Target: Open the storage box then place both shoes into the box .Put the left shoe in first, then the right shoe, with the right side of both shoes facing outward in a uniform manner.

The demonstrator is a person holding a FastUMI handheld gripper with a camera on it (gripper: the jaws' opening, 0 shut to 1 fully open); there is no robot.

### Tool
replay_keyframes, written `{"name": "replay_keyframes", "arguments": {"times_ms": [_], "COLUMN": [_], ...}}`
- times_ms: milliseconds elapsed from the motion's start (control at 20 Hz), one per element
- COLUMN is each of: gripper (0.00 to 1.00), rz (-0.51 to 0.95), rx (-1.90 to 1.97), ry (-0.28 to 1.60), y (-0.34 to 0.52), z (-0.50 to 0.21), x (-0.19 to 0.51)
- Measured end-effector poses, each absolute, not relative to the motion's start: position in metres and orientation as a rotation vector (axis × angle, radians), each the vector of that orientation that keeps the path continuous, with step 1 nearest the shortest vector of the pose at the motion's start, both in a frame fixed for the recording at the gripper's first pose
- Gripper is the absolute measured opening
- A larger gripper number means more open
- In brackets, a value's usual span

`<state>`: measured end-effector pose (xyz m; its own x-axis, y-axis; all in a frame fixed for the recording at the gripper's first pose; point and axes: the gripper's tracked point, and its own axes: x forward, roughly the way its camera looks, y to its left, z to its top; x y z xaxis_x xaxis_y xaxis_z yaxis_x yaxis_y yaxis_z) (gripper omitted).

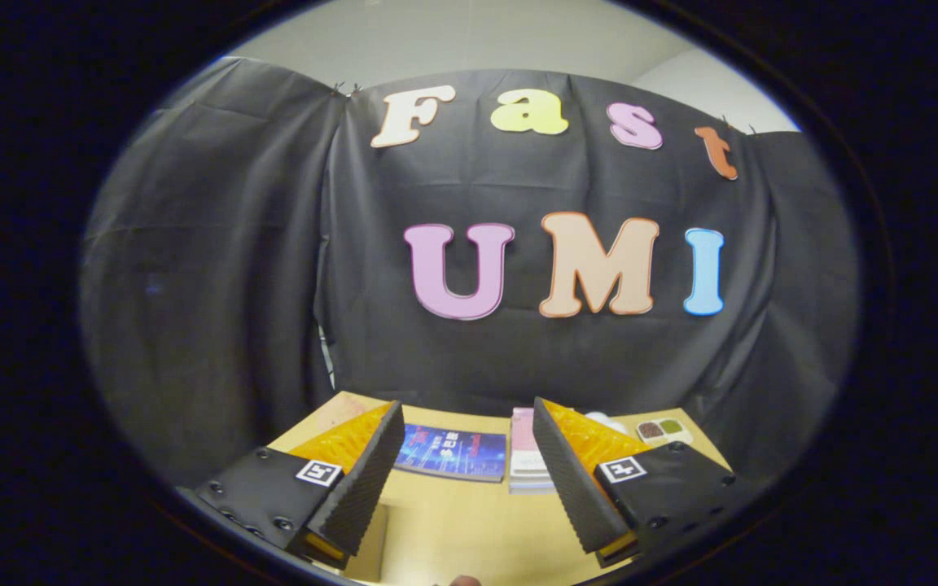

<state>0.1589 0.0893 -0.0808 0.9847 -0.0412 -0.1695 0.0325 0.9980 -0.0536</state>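
Observation:
My gripper (466, 419) is held high above a light wooden table (469, 521) and faces the booth's black cloth wall. Its two fingers (371, 480) stand wide apart, open, with nothing between them. Beyond the gap between them the far part of the table shows.
A blue book (453, 452) lies flat on the table beyond the fingers. To its right sits a pink and white stack of books (524, 460). A small tray with brown and green contents (663, 430) and a white object (606, 421) lie past the right finger, near the cloth wall.

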Motion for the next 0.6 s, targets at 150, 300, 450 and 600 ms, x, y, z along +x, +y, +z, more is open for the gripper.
{"name": "replay_keyframes", "arguments": {"times_ms": [150, 300, 450, 600], "gripper": [0.99, 0.99, 0.99, 0.99], "rz": [-0.055, -0.042, 0.020, 0.041], "rx": [-0.059, -0.075, -0.056, -0.059], "ry": [0.141, 0.122, 0.089, 0.090], "y": [0.061, 0.046, 0.049, 0.045], "z": [-0.064, -0.054, -0.049, -0.051], "x": [0.165, 0.166, 0.164, 0.162]}}
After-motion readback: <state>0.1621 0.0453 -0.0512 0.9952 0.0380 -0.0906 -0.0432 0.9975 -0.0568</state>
